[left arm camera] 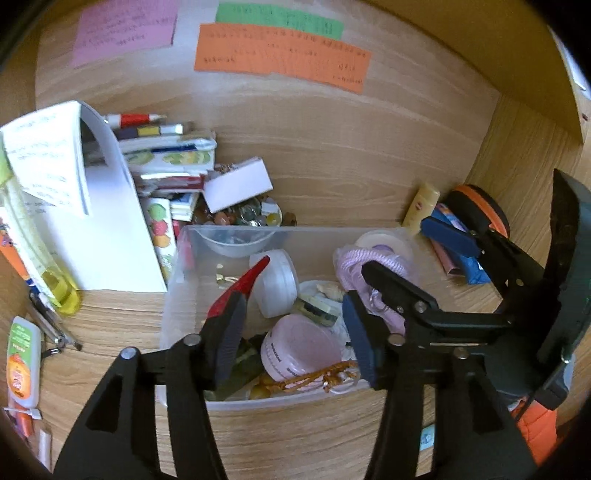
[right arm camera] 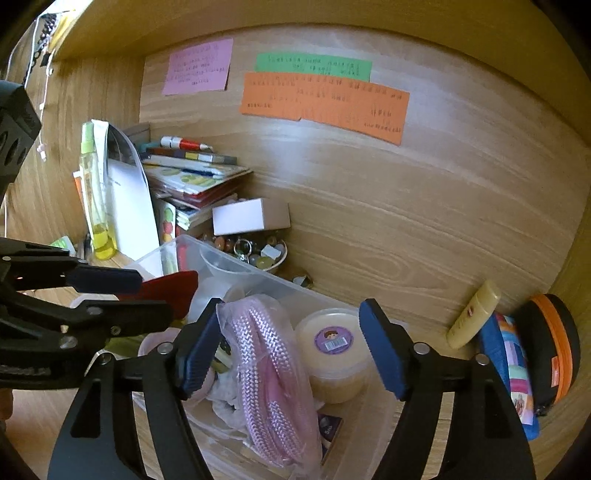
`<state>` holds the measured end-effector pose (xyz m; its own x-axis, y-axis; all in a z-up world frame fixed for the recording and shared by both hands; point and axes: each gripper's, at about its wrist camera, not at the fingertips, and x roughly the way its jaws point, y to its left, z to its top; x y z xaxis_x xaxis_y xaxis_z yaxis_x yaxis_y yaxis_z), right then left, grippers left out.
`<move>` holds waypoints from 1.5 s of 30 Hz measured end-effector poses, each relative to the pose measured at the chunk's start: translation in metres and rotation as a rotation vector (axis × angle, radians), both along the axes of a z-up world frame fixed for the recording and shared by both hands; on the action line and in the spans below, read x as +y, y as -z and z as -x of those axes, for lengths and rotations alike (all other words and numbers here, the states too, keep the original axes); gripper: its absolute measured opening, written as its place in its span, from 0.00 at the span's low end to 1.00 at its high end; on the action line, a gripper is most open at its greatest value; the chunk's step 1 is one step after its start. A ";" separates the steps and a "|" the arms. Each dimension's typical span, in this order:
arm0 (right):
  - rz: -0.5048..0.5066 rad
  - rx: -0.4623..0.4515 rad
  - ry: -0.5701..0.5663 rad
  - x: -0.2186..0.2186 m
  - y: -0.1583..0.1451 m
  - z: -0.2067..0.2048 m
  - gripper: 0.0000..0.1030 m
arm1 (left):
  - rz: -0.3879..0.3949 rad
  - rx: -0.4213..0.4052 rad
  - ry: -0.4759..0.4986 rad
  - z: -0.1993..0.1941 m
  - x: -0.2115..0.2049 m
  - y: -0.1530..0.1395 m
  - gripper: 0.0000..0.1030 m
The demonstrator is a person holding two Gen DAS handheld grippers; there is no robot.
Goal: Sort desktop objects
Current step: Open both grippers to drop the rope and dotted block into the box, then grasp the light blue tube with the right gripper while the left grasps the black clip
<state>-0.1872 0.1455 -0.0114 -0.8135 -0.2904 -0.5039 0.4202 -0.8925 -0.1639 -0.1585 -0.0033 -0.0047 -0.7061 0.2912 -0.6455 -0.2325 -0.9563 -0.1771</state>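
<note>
- pink note point(right arm camera: 199, 66), green note point(right arm camera: 314, 66) and orange note point(right arm camera: 325, 101) stuck on the wooden back wall point(right arm camera: 424, 192); the green one touches the orange one's top edge
- writing on all three notes too small to read
- wooden side wall point(left arm camera: 517, 155) at the right; wooden shelf point(right arm camera: 258, 18) overhead

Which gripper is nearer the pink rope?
Right. The right gripper straddles the pink rope in the bin; the left gripper hangs beside it, over the pink jar.
</note>
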 end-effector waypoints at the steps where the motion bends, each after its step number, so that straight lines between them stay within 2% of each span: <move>1: 0.002 0.008 -0.002 0.001 -0.002 -0.001 0.79 | -0.001 0.004 -0.001 -0.002 0.000 -0.001 0.54; 2: 0.006 0.017 -0.007 0.001 -0.003 -0.003 0.82 | -0.002 0.009 -0.002 -0.004 -0.001 -0.003 0.56; 7: -0.005 0.057 -0.046 -0.001 -0.011 -0.014 0.84 | 0.019 0.045 -0.021 -0.015 -0.004 -0.013 0.64; 9: -0.011 0.076 -0.056 -0.002 -0.014 -0.020 0.92 | 0.031 0.064 -0.036 -0.021 -0.007 -0.017 0.68; 12: 0.000 0.092 -0.073 -0.001 -0.021 -0.027 0.94 | 0.041 0.092 -0.054 -0.031 -0.013 -0.023 0.77; 14: 0.019 0.076 -0.098 0.000 -0.026 -0.031 0.94 | 0.048 0.107 -0.064 -0.036 -0.016 -0.025 0.90; 16: 0.016 0.067 -0.104 -0.002 -0.030 -0.035 0.94 | 0.045 0.138 -0.079 -0.044 -0.020 -0.029 0.95; 21: -0.003 0.076 -0.099 -0.003 -0.036 -0.051 0.96 | 0.056 0.171 -0.097 -0.057 -0.027 -0.032 0.98; 22: -0.009 0.075 -0.089 -0.003 -0.035 -0.053 1.00 | 0.059 0.172 -0.100 -0.060 -0.028 -0.032 0.98; 28: -0.014 0.063 -0.056 0.000 -0.030 -0.066 1.00 | 0.051 0.162 -0.107 -0.069 -0.035 -0.027 0.98; 36: -0.023 0.042 -0.026 0.010 -0.021 -0.088 1.00 | 0.090 0.144 -0.128 -0.085 -0.033 -0.010 0.98; 45: -0.010 -0.099 0.045 0.051 0.014 -0.102 1.00 | 0.132 0.080 -0.071 -0.098 -0.015 0.020 0.99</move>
